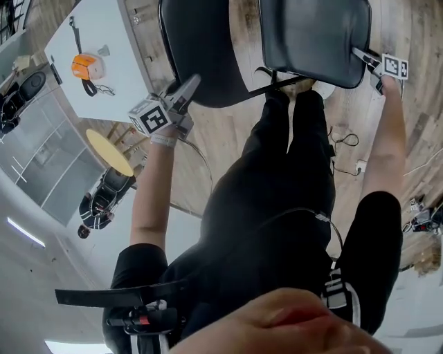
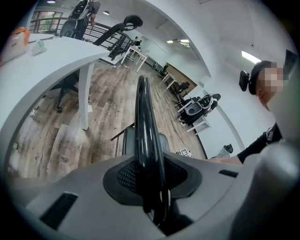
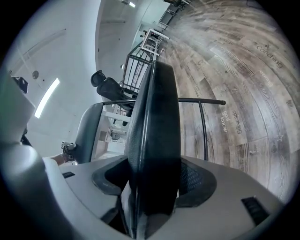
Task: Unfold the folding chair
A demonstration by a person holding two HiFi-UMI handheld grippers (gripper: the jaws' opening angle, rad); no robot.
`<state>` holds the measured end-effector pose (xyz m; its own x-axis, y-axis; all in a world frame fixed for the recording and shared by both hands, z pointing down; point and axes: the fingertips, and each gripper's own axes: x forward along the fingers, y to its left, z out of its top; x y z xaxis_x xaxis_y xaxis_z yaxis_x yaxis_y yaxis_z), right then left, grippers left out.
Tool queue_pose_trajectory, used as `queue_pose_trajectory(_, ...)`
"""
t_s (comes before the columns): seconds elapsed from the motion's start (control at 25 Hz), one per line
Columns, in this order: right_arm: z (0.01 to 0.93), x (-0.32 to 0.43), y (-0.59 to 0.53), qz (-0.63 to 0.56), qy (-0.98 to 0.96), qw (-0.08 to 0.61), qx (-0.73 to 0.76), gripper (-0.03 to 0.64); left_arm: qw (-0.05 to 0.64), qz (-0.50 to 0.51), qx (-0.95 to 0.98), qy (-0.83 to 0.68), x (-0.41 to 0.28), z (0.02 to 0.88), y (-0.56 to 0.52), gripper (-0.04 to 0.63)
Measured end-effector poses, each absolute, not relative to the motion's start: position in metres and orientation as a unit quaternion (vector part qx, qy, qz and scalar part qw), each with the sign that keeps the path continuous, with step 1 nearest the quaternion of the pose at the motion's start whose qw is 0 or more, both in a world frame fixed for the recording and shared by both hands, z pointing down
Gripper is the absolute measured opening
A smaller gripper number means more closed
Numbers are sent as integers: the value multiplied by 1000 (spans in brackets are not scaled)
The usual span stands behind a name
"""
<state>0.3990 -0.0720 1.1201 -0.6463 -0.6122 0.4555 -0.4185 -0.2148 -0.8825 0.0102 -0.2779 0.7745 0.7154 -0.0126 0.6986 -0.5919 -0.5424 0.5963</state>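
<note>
Head view, chair: The folding chair [image 1: 304, 41] is in front of your legs over the wooden floor [image 1: 225, 128], with its two black panels side by side at the top of the frame. This view does not show whether it rests on the floor.
Head view, left hold: Your left gripper [image 1: 188, 86] meets the lower outer edge of the left panel [image 1: 201, 48].
Head view, right hold: Your right gripper [image 1: 360, 54] meets the outer edge of the right panel [image 1: 332, 21].
Head view, spacing: Your hands are well apart, one on each panel. Neither is nearer to the joint, which lies between them.
Left gripper view, jaws: They are clamped on the thin glossy edge of the left panel [image 2: 143, 122]. The long axis of that edge runs straight out from the jaws and away over the floor.
Right gripper view, jaws: They stand wide, and the thick padded right panel [image 3: 157, 140] fills the gap between them, so this reads as a grip. The panel also runs straight away from the jaws, and a frame tube [image 3: 201, 101] crosses beyond it.
Judgement, coming move: It depends on swinging the two panels apart about the joint between them. Pull across each held edge, not along it.
</note>
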Motion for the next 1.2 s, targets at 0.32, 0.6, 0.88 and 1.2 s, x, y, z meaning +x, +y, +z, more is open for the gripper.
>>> queue_pose_trajectory(0.32, 1142, 429, -51, -659, 618, 68, -423, 275, 419, 352, 821, -163, 58, 772, -244, 92)
queue_pose_trajectory(0.6, 1149, 436, -51, -649, 633, 70, -416, 276, 410, 354, 819, -188, 57, 777, -247, 92)
queue_pose_trajectory(0.88, 1143, 453, -41, -619, 633, 41, -463, 337, 326, 335, 851, -238, 58, 760, -258, 200)
queue_pose_trajectory(1.2, 1078, 480, -35, -504, 622, -49, -597, 336, 187, 325, 881, -288, 51, 692, -260, 212)
